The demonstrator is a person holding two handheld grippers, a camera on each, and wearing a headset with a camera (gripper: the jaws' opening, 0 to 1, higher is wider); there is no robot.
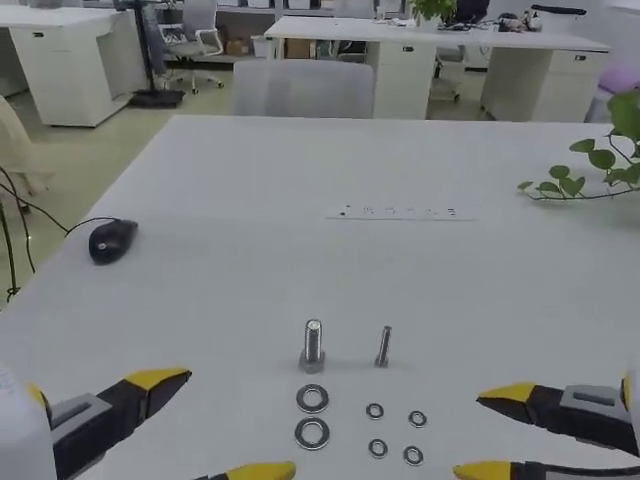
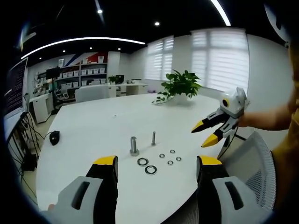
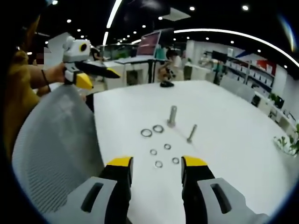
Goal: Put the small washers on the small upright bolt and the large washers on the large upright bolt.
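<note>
Small washers point(image 1: 375, 411), four of them, lie flat in a loose square on the white table point(image 1: 300, 200), near its front edge and between the two pairs of tongs. Just to their left lie the two large washers point(image 1: 302, 398), one behind the other. The left tongs point(image 1: 215, 425) and the right tongs point(image 1: 485, 432) hover low at either side, each with its jaws apart and nothing between them. Just behind the large washers stands the large bolt point(image 1: 313, 345), head down. Just behind the small ones stands the thinner small bolt point(image 1: 384, 346). Both shanks are bare, so I judge the task not yet begun.

The washers look like thin steel rings: light, stiff and slick, lying flush on a smooth top. They will likely skid if pushed from one side. A pinch across the outer edge, both tips meeting the rim together, seems the safest hold, and the small ones leave little margin.

Farther back a black mouse point(image 1: 112, 240) lies at the left, a trailing plant point(image 1: 600, 165) at the right edge, then a grey chair point(image 1: 300, 90) and other desks.

The head view gives the layout from above. The left gripper view looks across the table and shows the right tongs from the side, a forearm point(image 2: 271, 119) behind them and windows point(image 2: 219, 60) beyond. The right gripper view shows a mesh chair back point(image 3: 51, 149) by the table edge
</note>
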